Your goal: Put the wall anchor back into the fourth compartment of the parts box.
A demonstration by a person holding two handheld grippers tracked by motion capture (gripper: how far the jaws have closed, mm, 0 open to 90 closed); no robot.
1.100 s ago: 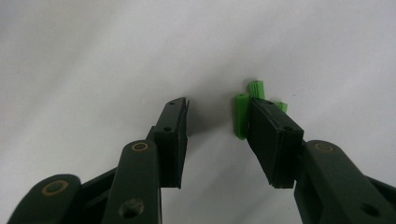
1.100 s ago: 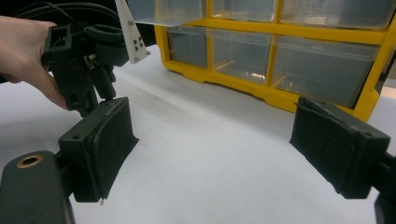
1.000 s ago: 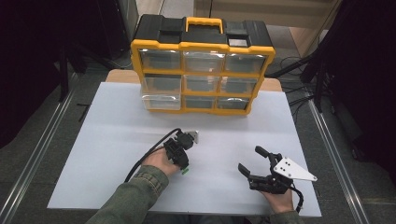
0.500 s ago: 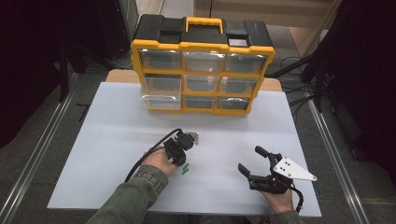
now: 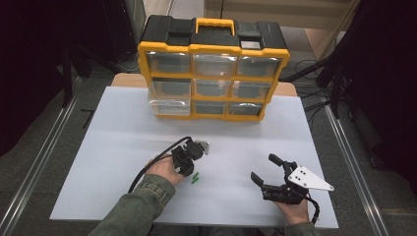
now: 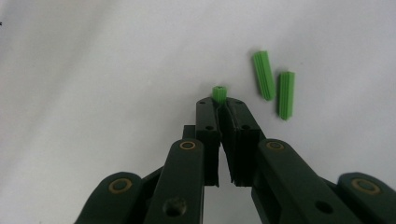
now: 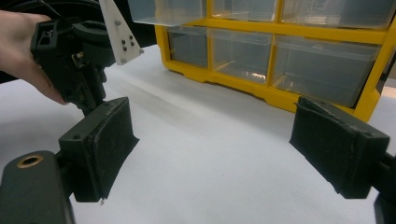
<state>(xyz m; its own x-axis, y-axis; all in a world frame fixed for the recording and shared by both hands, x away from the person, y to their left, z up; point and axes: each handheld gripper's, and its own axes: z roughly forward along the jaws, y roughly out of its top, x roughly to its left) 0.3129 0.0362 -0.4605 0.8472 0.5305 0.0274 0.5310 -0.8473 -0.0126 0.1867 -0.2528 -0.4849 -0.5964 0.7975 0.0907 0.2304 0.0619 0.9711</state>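
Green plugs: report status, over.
Left tongs shut on one plug. Right tongs open, idle. Two plugs loose on table. Nothing in the way.

a yellow and black drawer organizer [image 5: 213, 69] with clear drawers stands at the far edge of the white desk [image 5: 118, 142], its lower-left drawer [image 5: 170, 106] pulled slightly out.

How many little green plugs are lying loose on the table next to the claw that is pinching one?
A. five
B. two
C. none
B: beside the left claw, shut on one green plug, two loose green plugs lie side by side on the white table.
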